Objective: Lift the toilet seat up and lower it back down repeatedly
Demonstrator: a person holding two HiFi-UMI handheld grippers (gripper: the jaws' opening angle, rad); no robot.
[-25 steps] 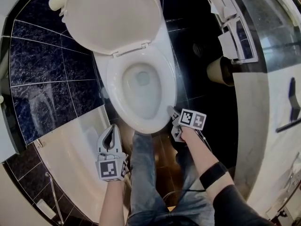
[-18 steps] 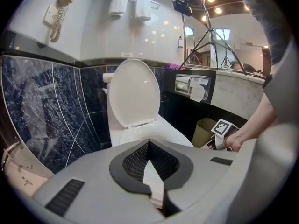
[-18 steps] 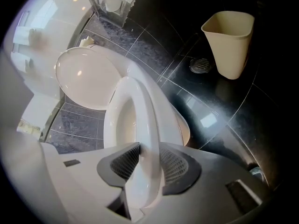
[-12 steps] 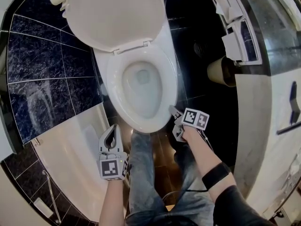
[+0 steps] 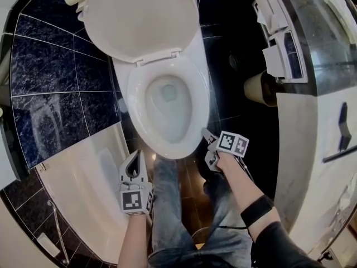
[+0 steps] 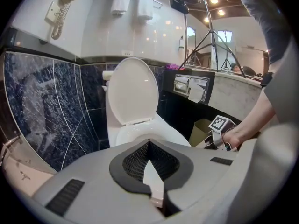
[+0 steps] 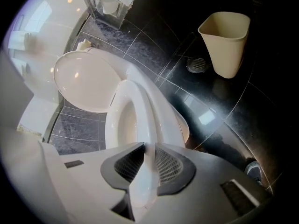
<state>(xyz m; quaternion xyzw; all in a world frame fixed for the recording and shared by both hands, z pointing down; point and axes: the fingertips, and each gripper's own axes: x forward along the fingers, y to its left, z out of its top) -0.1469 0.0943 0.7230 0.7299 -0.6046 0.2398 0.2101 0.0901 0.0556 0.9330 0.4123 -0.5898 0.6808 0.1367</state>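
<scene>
Right gripper view gives me what I need. The right gripper [image 7: 149, 149] has just been closing its jaws, and the glossy front rim of the toilet seat [image 7: 142, 111] runs straight between the pads, which pinch it from both sides. The seat lies flat on the bowl [image 7: 176, 122], and the lid [image 7: 84, 80] stands raised behind it at the hinge end. In the head view my bite sits at the front-right edge of the seat, far from the hinge.

My worry is the hold. The pads have only a thin, smooth lip of plastic. As I swing it upward the rim may slide out and the seat drop back onto the bowl with a bang. I cannot tell whether one pad has caught the bowl's rim as well; if so, the lift would stall. Swinging too hard would knock the seat against the lid.

The left gripper [image 6: 148, 146] hangs off the bowl's front-left, pressed together on nothing, well apart from the seat.
</scene>
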